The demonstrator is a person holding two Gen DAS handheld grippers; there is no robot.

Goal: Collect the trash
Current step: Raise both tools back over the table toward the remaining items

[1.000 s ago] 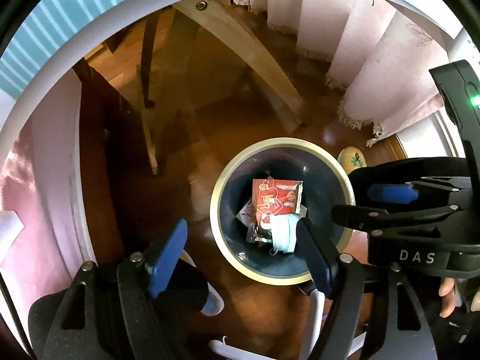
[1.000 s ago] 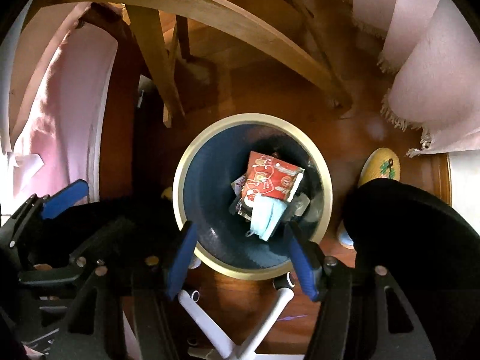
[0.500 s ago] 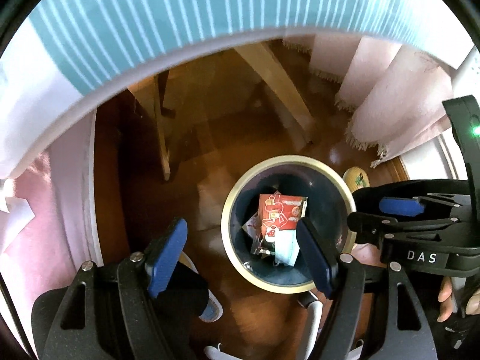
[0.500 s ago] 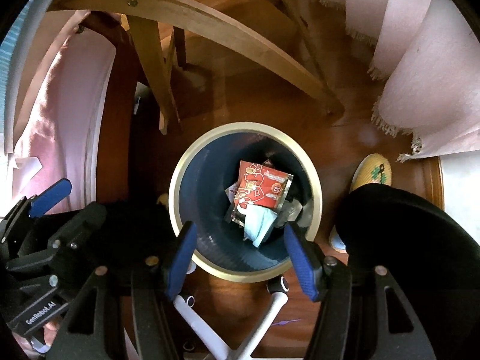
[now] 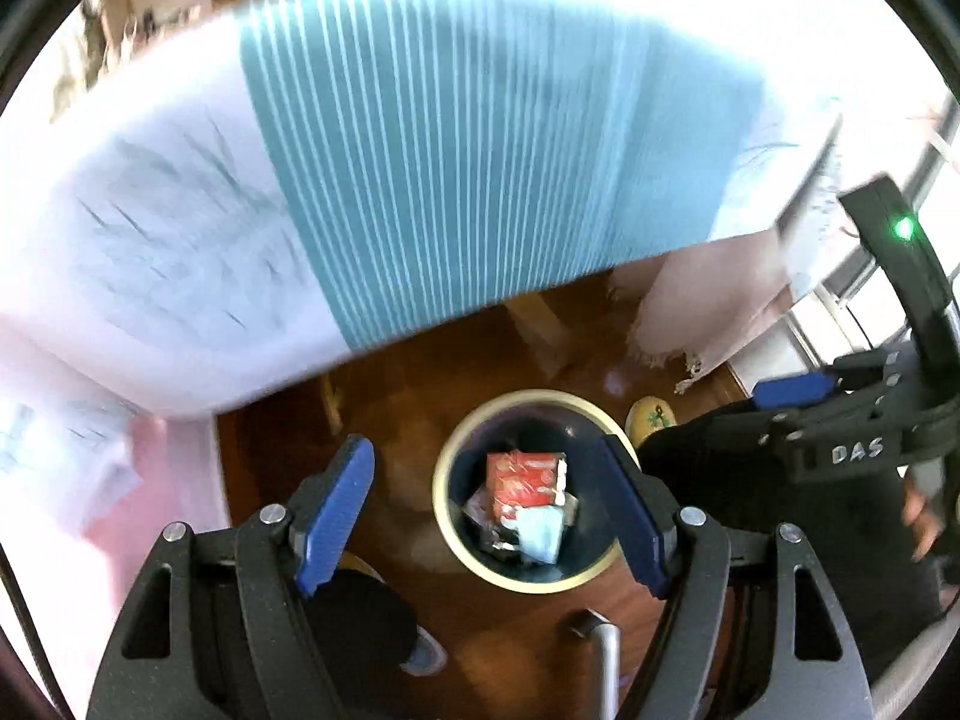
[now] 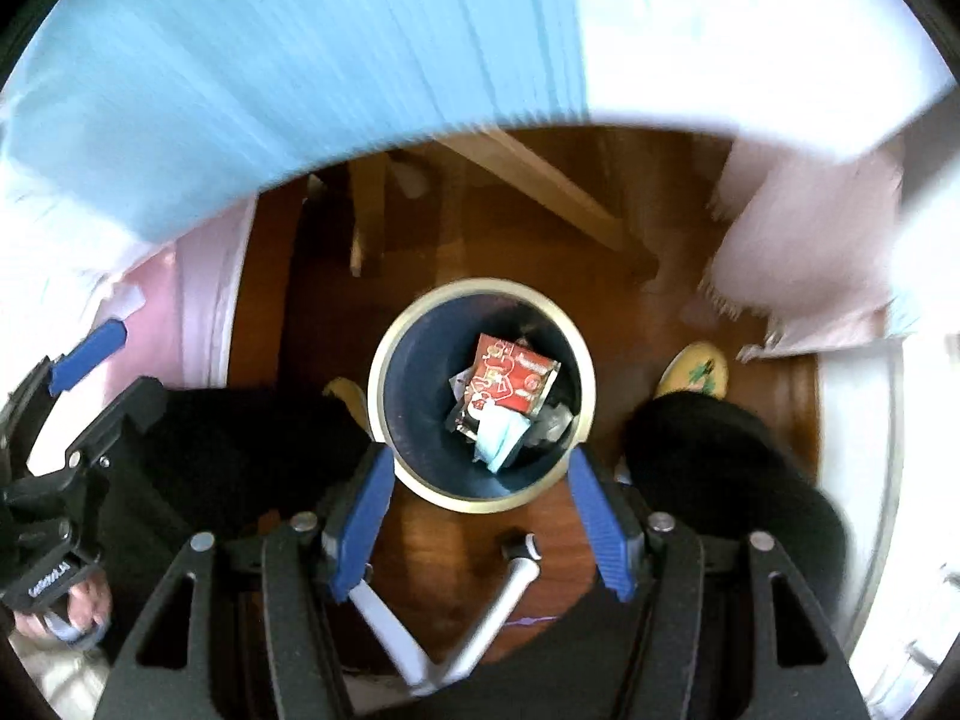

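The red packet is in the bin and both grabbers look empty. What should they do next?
Probably swing up toward the striped tablecloth to look for more trash. Both the left gripper and the right gripper are open and empty, and the red packet already lies inside the bin.

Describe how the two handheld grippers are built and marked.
Both are black plastic frames with silver screws and blue finger pads. The left gripper carries small white lettering on its side. The right gripper has "DAS" in white on its body and a lit green light on its black upright.
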